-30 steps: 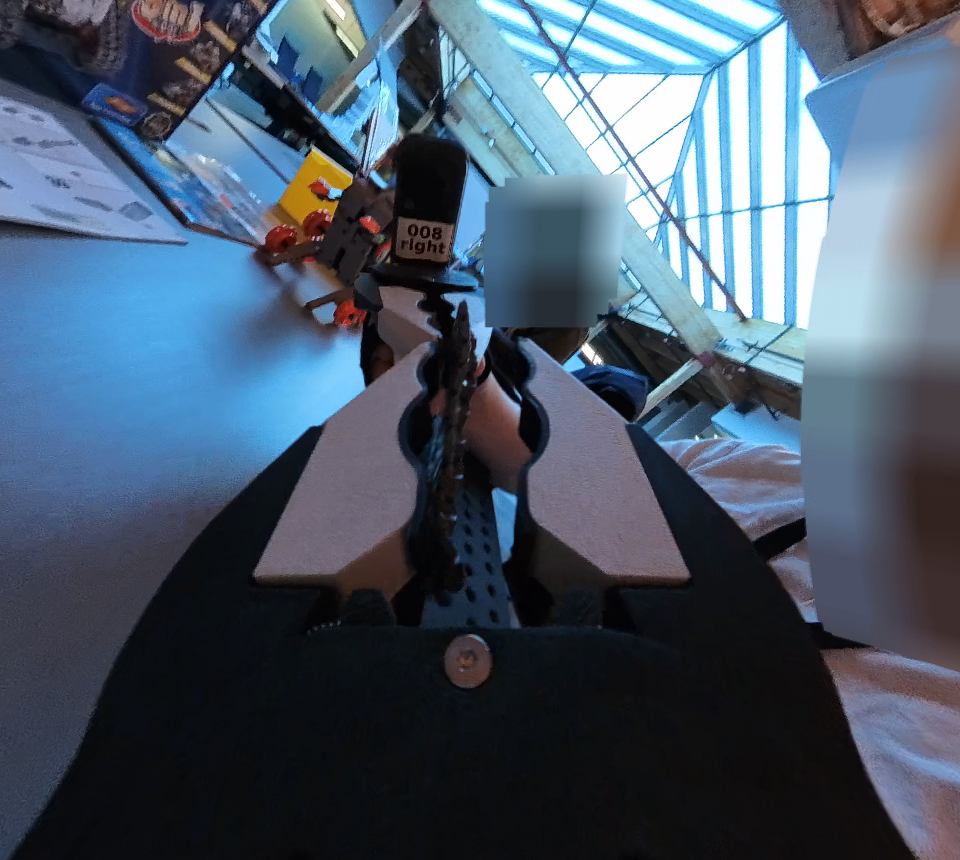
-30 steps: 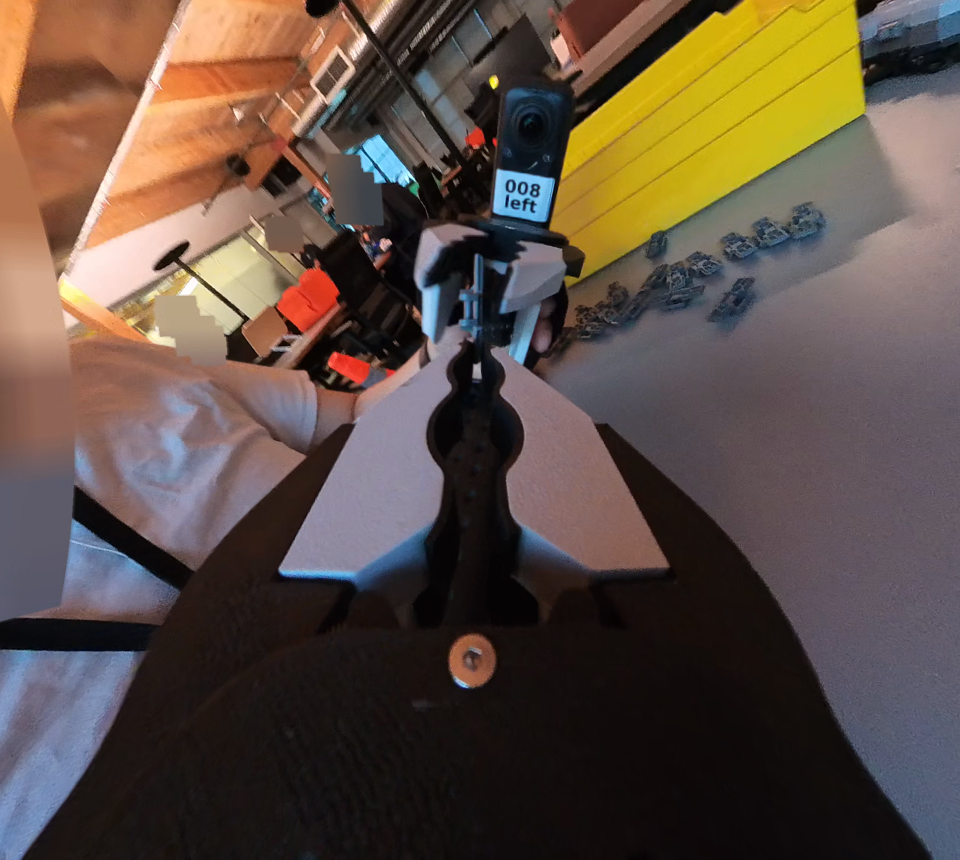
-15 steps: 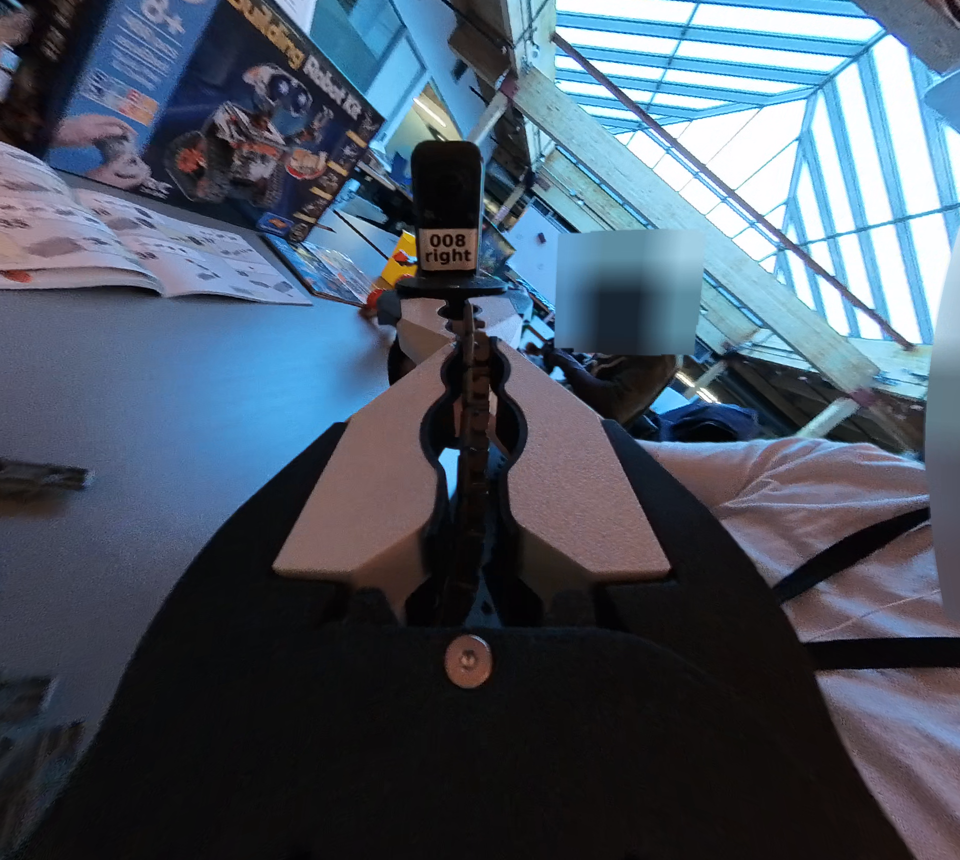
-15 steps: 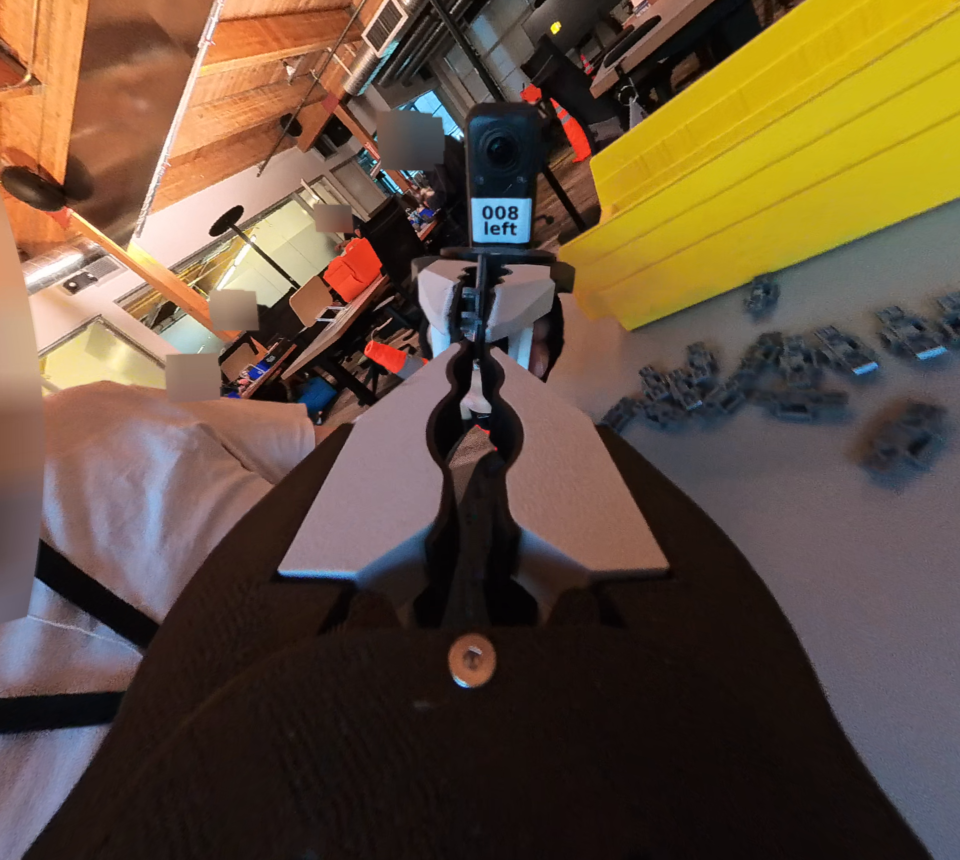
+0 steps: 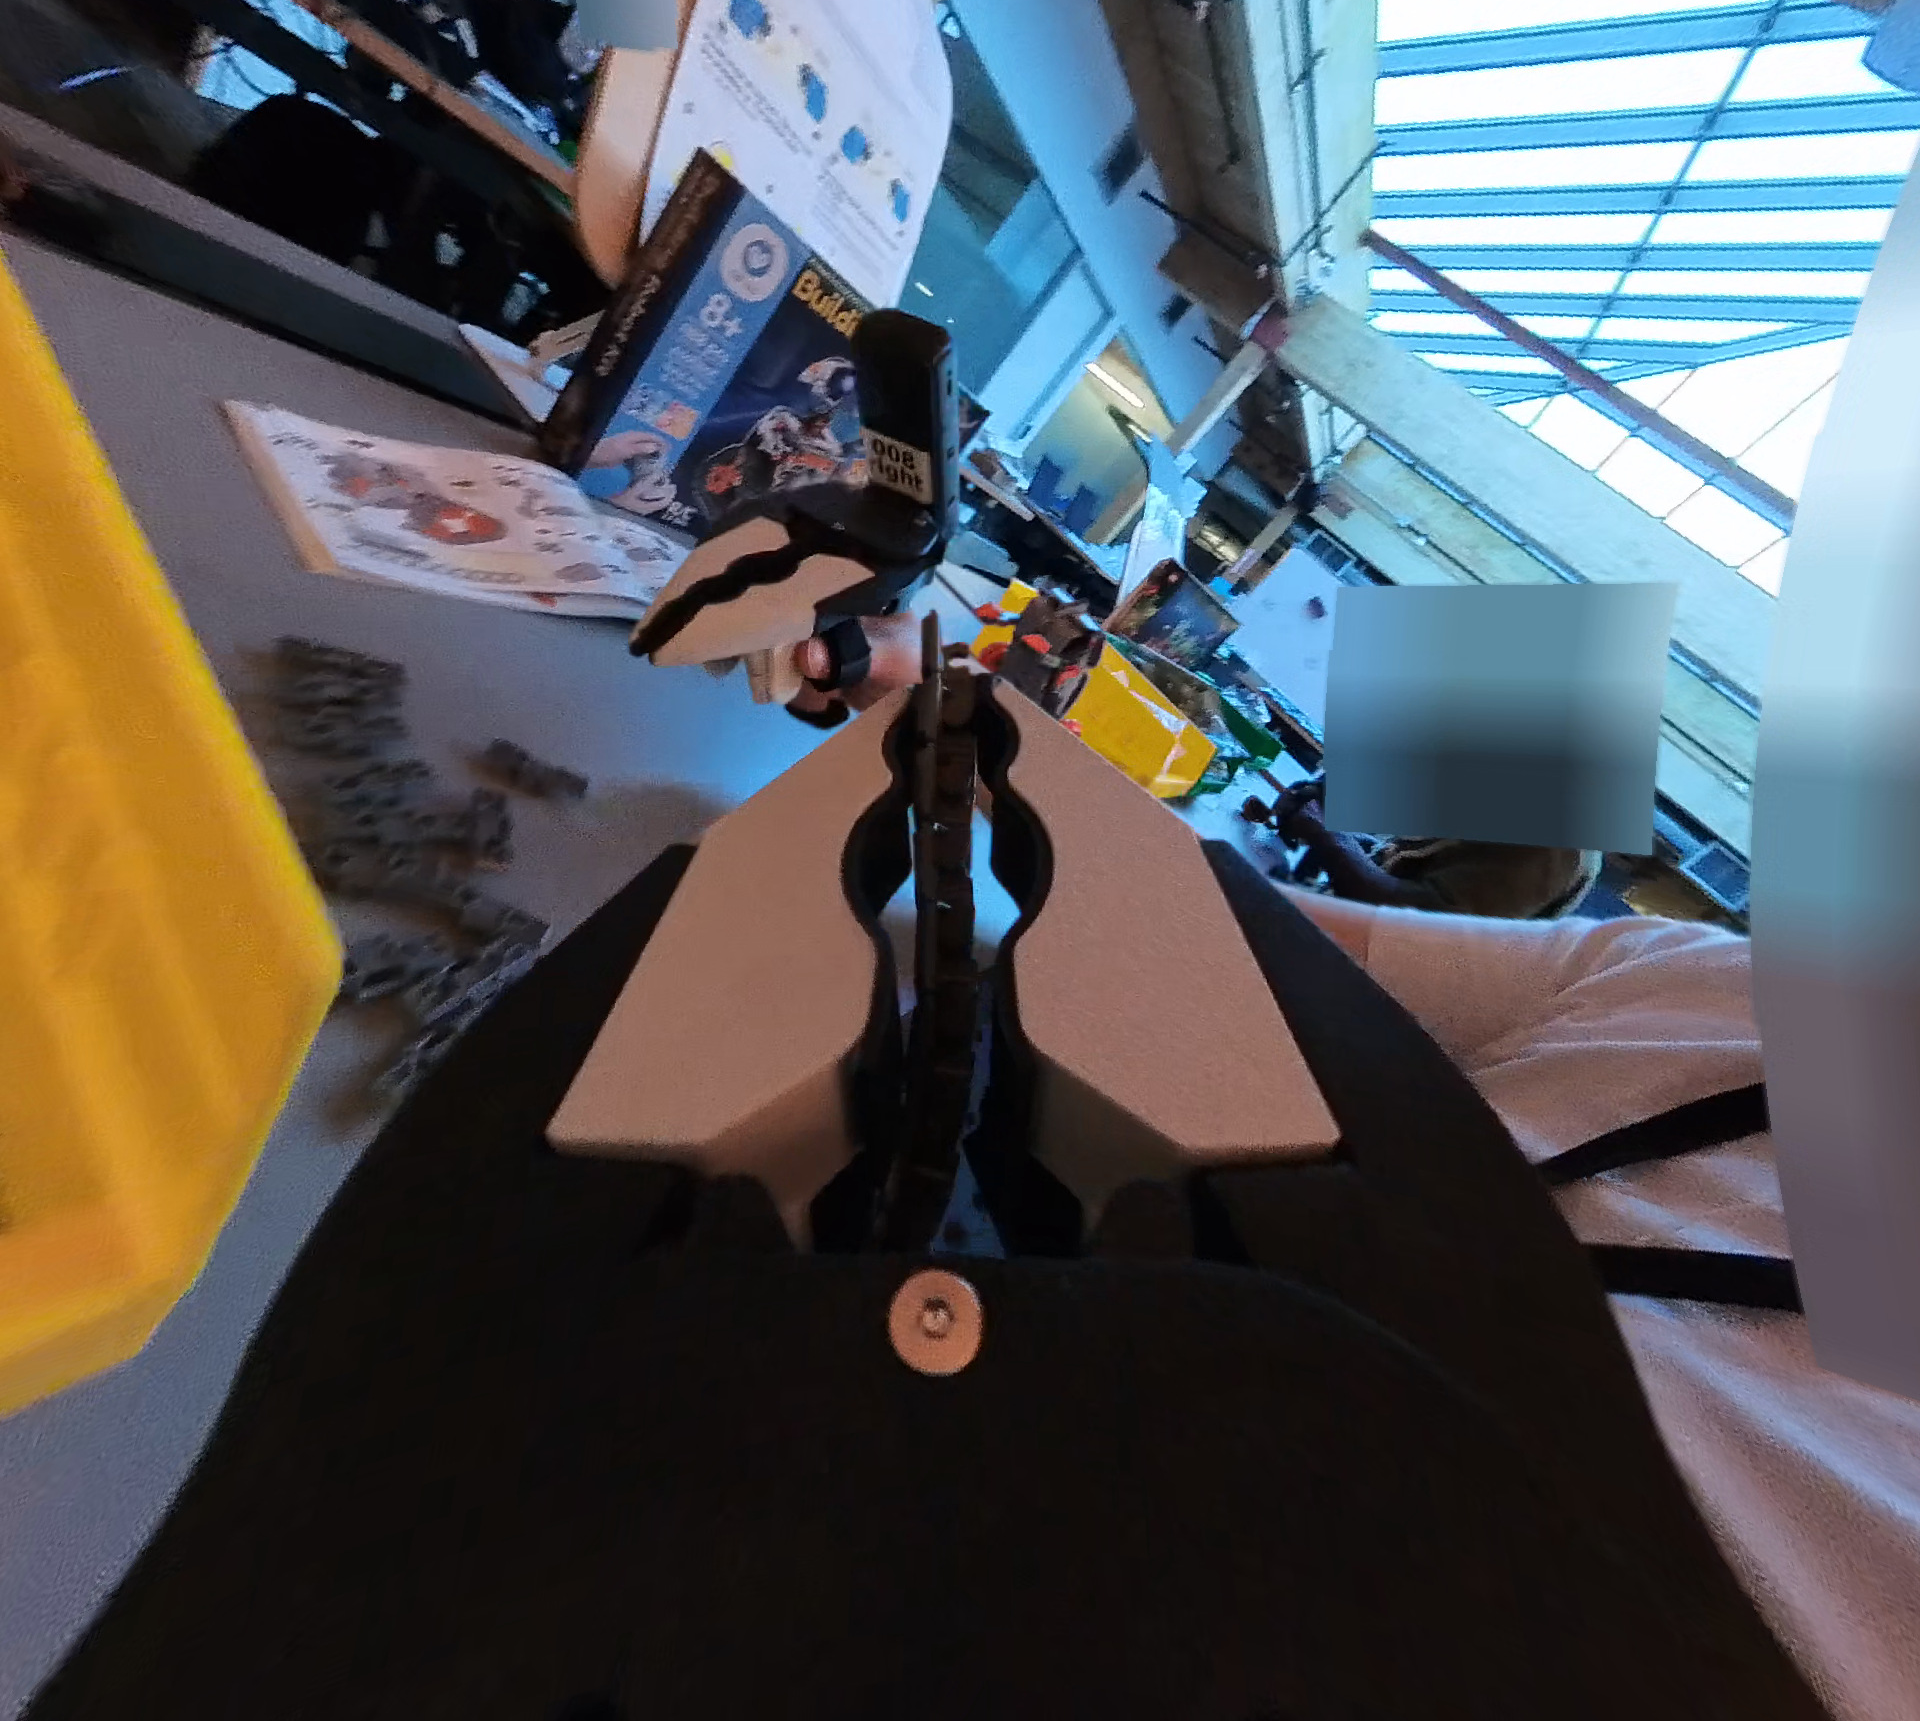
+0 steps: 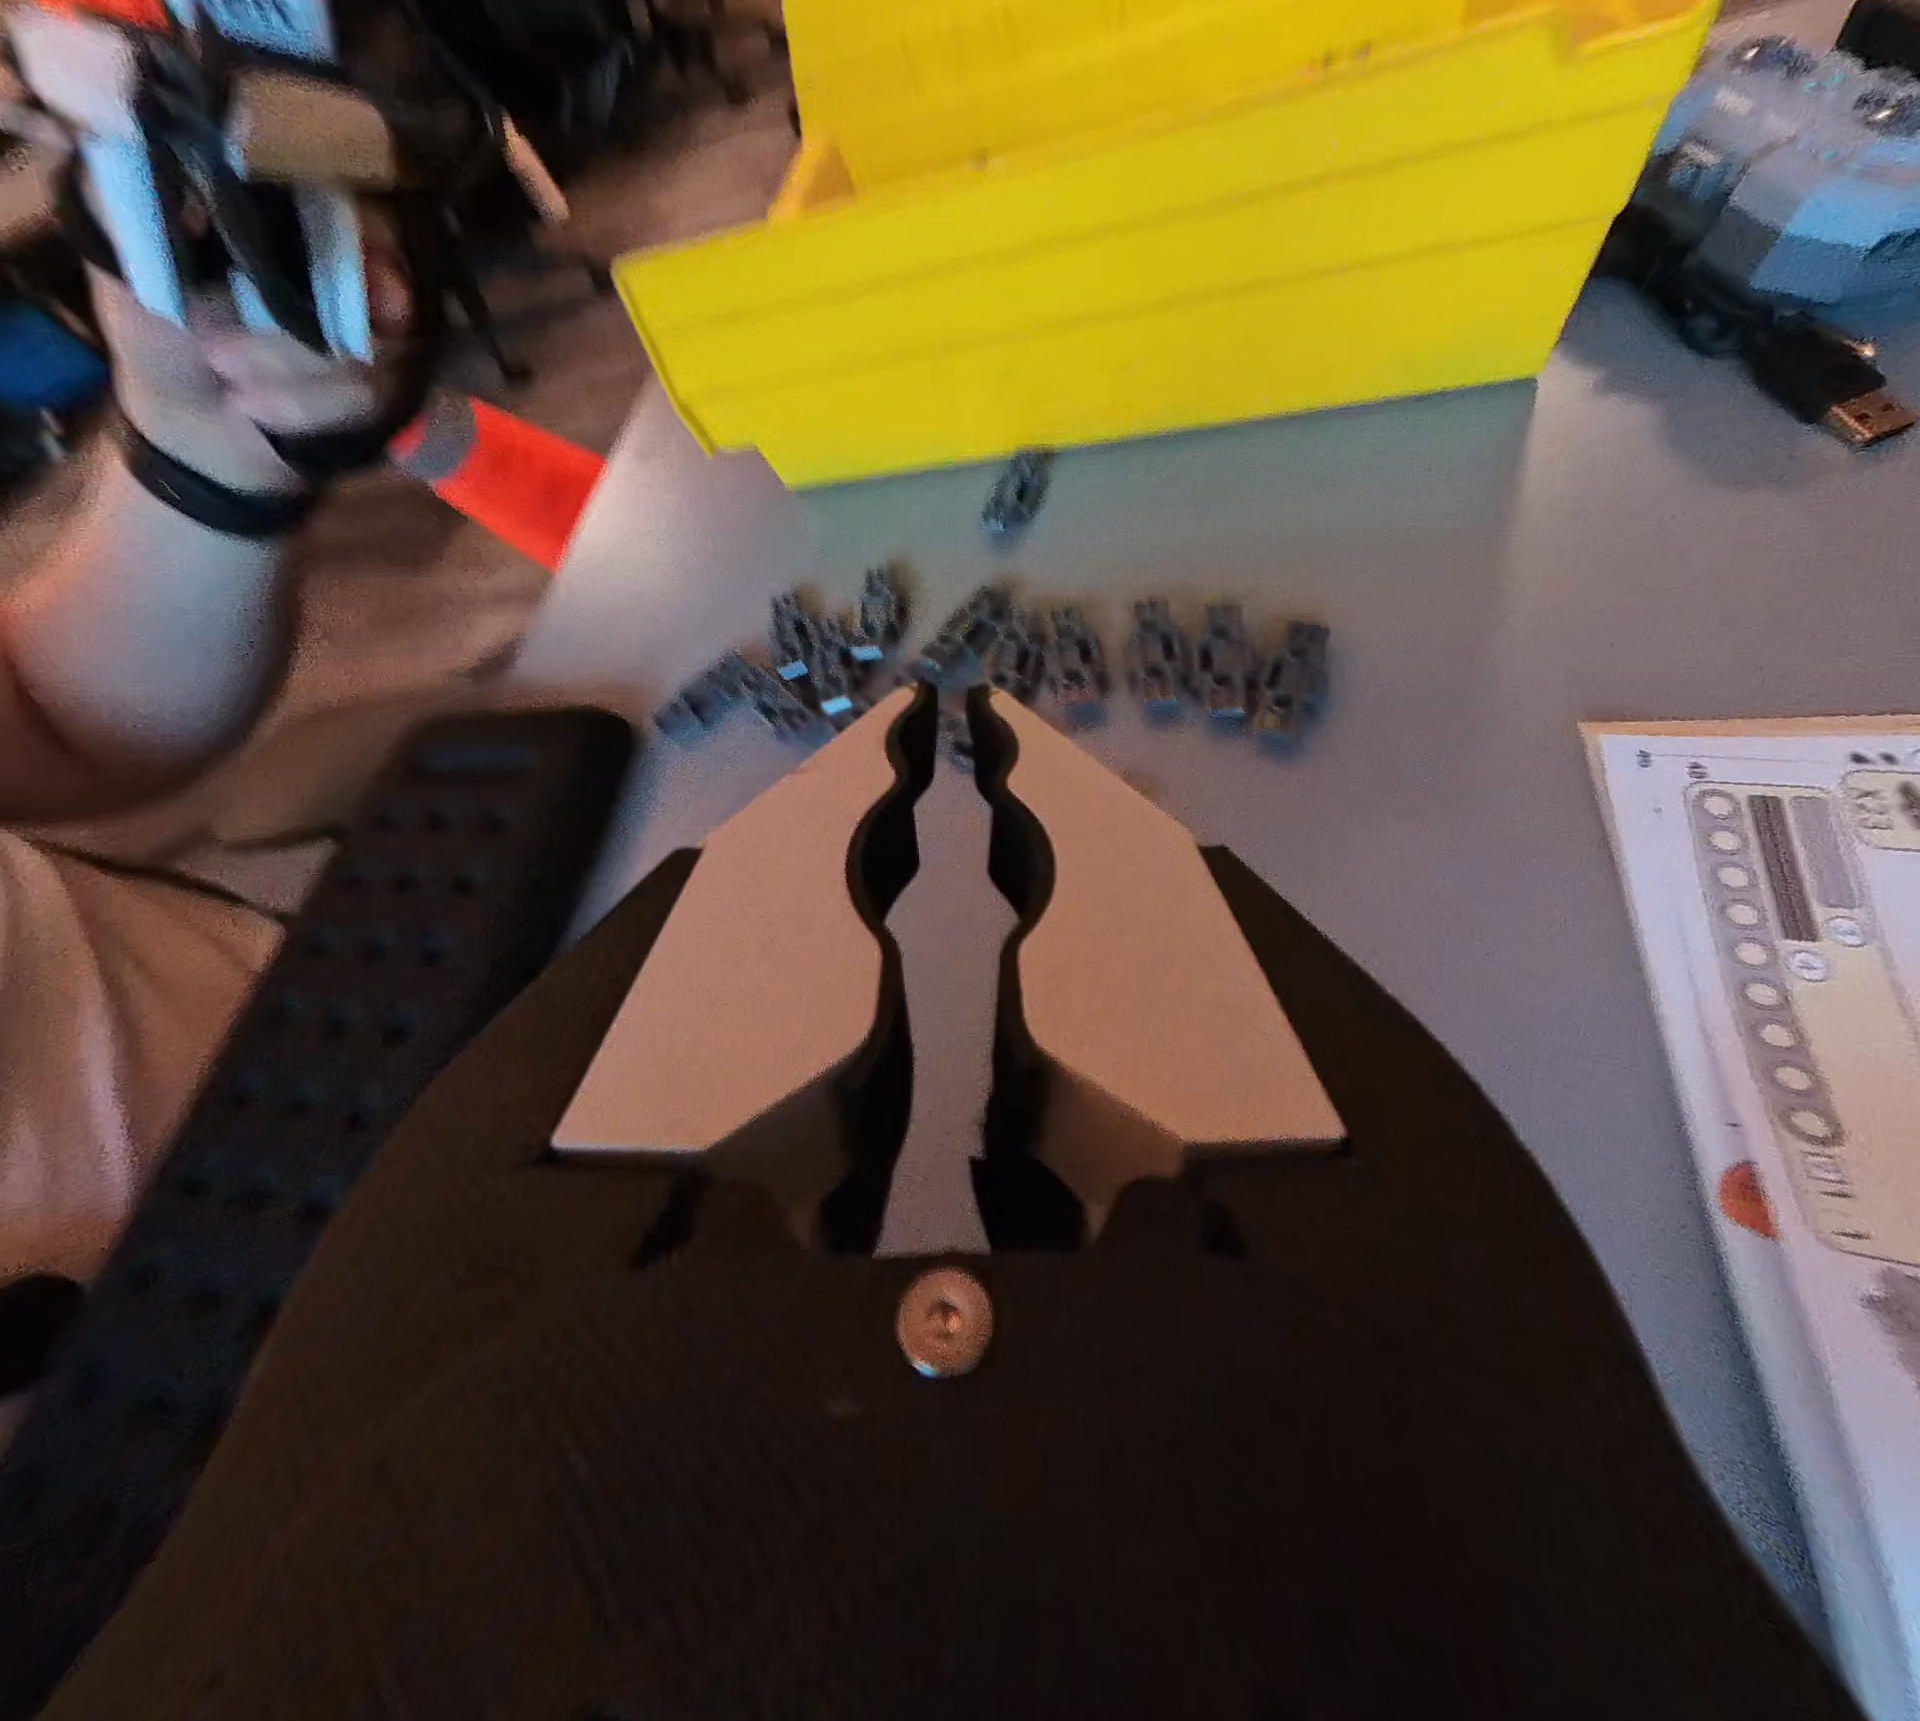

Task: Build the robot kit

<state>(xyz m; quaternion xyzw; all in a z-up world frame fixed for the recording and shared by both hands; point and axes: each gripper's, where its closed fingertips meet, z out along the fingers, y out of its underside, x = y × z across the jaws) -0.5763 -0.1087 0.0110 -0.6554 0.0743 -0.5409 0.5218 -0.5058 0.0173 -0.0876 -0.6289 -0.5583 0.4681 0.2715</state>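
Note:
My left gripper is shut on a dark chain of small links that stands edgewise between its fingers, held in the air above the grey table. My right gripper is open by a narrow gap and empty. Its tips hang just over a scattered pile of small grey links on the table. The same pile shows blurred in the left wrist view. The right gripper also shows there, pointing down at the table. The left gripper shows blurred at the upper left of the right wrist view.
A yellow bin stands just behind the pile, also at the left. An instruction sheet lies to the right, a booklet and kit box farther off. A black perforated strip is at the left. A grey model sits far right. One gripper's finger ends stand about 20 cm off the other's. Between my right fingertips and the grey model there is roughly 25 cm.
My right gripper let go of the chain, opened slightly and swung down over the pile of links. My left gripper kept the chain and turned toward the yellow bin.

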